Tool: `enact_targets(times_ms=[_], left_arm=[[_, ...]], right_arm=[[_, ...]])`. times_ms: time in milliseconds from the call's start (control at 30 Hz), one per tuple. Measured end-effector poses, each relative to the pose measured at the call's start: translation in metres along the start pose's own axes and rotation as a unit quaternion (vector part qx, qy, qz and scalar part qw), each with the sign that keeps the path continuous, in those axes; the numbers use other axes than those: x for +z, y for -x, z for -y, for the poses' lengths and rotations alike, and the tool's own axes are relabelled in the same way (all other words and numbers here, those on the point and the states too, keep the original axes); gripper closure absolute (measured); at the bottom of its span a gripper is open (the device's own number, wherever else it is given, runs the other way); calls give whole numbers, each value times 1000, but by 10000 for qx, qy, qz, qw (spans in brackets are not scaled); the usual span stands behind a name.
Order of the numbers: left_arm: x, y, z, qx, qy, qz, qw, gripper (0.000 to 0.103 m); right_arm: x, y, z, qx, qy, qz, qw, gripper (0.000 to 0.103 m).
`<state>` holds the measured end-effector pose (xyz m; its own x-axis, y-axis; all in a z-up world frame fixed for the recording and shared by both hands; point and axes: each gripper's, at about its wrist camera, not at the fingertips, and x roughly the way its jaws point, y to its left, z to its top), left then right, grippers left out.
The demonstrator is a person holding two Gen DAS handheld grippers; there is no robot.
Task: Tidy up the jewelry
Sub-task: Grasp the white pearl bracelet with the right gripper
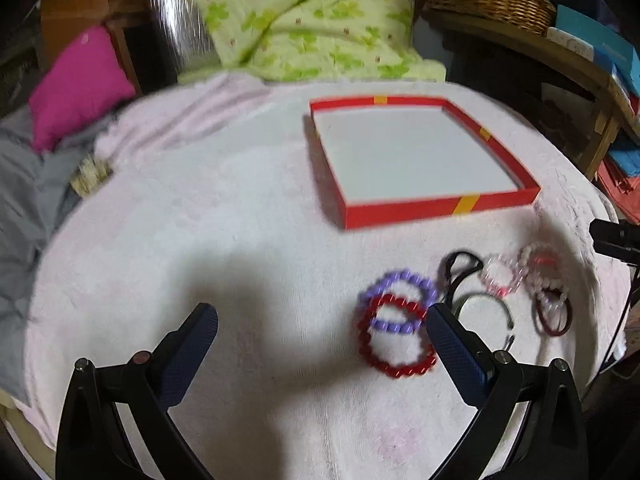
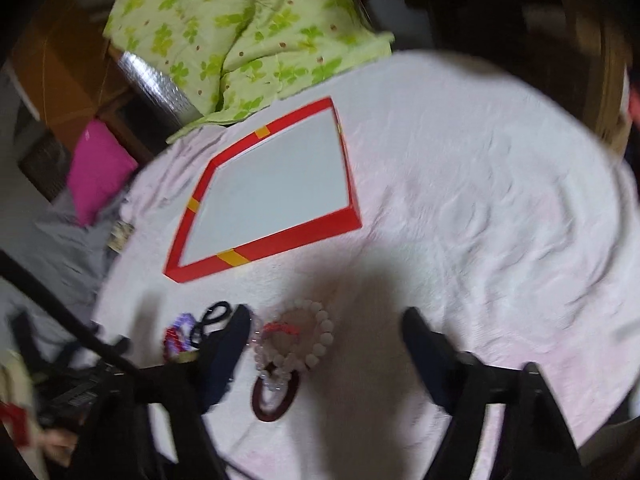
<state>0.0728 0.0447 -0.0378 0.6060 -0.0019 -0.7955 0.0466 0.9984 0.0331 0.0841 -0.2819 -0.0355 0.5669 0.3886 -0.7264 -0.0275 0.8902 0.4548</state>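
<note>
The surface is a bed [image 1: 248, 220] under a pale pink-white fleece cover, with a green clover-print quilt [image 1: 304, 16] heaped at its far end and a magenta cushion [image 1: 80, 84] off to the far left. On the cover lies a shallow red box [image 1: 404, 210] with yellow bands and a white floor; nothing is in it, so the sorting looks to be at its first pick. In the left wrist view the box sits square-on, one long side wall facing the camera; in the right wrist view it lies skewed, one corner pointing toward the quilt. The jewelry sits in a loose row on the near side of the box, apart from it: a purple bead bracelet [image 1: 400, 288] overlapped by a red bead bracelet [image 1: 394, 340], black hair ties [image 1: 460, 268], a pale pink bead bracelet [image 2: 320, 332] and a dark maroon ring [image 2: 274, 400]. All lie flat, their openings facing up. The left tongs [image 1: 322, 326] gape wide and hold nothing, the red bracelet just inside the right finger. The right tongs [image 2: 326, 328] stand partly open and empty above the pale bracelet. I judge the next move calls for lowering one pair so a finger drops inside a ring, pinching its rim, then carrying it to the box.
</note>
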Motion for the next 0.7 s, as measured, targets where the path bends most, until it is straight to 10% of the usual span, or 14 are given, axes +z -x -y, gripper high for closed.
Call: enact_targets(times_ms=[200,333,700], left_arm=[[4,0,-3,-378,173,12,9991,10],[0,-9,3,-591,35,-196,9981,28],[3,-22,2,-553,124,-279,9980,29]], right_arm=[[-1,-18,-13,606,-23,-311,9977,50],[-2,-26,-17,115,102,-349,9993,50],[3,-60,-11,-459,240,-732,9960,89]])
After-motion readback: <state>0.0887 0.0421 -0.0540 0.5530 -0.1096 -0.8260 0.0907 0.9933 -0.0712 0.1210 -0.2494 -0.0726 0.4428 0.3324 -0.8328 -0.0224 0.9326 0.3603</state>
